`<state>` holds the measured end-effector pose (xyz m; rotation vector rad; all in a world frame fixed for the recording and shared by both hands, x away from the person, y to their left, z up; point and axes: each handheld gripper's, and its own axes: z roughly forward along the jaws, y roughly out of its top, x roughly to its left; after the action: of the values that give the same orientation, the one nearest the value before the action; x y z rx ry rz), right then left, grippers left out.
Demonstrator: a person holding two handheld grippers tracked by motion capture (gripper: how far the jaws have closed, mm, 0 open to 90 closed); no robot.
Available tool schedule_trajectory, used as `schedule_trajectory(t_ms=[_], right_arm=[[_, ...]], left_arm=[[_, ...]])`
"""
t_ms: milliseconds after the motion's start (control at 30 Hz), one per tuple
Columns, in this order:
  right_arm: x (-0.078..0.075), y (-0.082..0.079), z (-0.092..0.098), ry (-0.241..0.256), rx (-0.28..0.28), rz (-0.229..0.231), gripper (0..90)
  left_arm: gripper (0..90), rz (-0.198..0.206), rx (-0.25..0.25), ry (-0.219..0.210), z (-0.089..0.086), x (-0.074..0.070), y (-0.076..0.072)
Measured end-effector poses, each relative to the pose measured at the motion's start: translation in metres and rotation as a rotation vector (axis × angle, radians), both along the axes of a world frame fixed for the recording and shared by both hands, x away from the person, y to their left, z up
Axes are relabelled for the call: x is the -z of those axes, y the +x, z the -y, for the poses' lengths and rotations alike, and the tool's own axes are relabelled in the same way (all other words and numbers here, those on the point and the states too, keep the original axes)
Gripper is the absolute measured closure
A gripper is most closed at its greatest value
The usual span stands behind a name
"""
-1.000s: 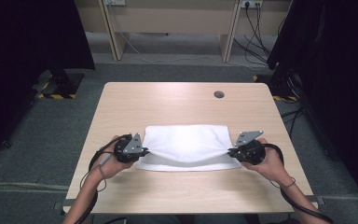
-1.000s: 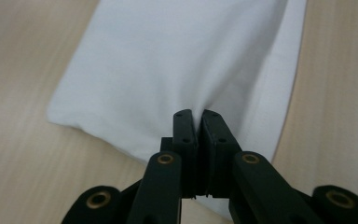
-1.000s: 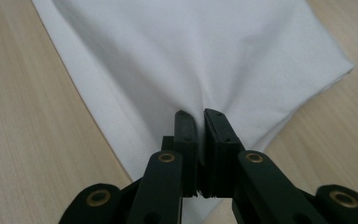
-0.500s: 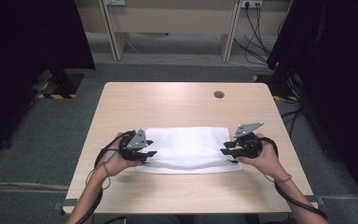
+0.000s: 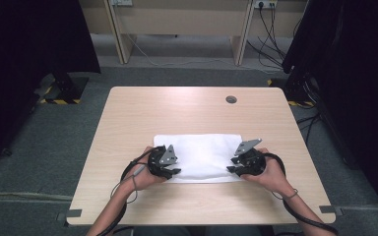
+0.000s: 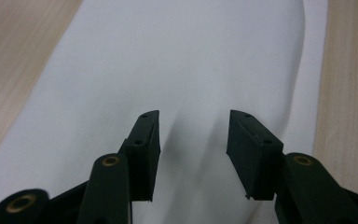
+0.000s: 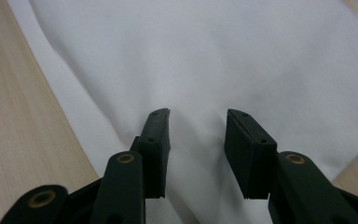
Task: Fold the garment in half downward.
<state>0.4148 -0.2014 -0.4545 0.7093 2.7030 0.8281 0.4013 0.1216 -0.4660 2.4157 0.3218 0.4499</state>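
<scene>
Cloth: white cloth [image 5: 199,156] flat on desk [image 5: 128,113]
Left gripper [image 6: 193,135]: cloth's 9 o'clock end, jaws parted, gripping nothing
Right gripper [image 7: 197,133]: 3 o'clock end, likewise

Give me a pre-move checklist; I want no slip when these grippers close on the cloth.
1. Left gripper open: ok, jaws apart.
2. Right gripper open: ok, jaws apart.
3. Cloth lies between each pair of jaws: ok, white fabric shows in both gaps.
4. Cloth fully on the table: ok.
5. Grippers sit at opposite ends of the cloth: ok in the high view.
6. Jaws touching the fabric: cannot tell.
</scene>
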Motion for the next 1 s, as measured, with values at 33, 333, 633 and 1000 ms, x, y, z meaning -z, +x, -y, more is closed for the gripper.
schedule_trajectory(t_ms=[33,333,633,1000], right_arm=[[-0.001,0.000,-0.001,0.004,-0.003,0.001,59.8],[-0.002,0.000,-0.033,0.031,-0.027,-0.009,56.3],[0.002,-0.004,-0.043,0.026,-0.037,-0.013,54.3],[0.005,-0.004,-0.053,0.050,-0.043,-0.026,52.1]], left_arm=[[52.5,0.000,0.000,-0.004,0.001,0.000,0.000],[50.7,-0.011,0.001,-0.039,0.017,0.001,0.003],[49.6,-0.001,-0.002,-0.043,0.018,0.000,-0.001],[49.8,-0.014,-0.001,-0.049,0.027,0.002,-0.001]])
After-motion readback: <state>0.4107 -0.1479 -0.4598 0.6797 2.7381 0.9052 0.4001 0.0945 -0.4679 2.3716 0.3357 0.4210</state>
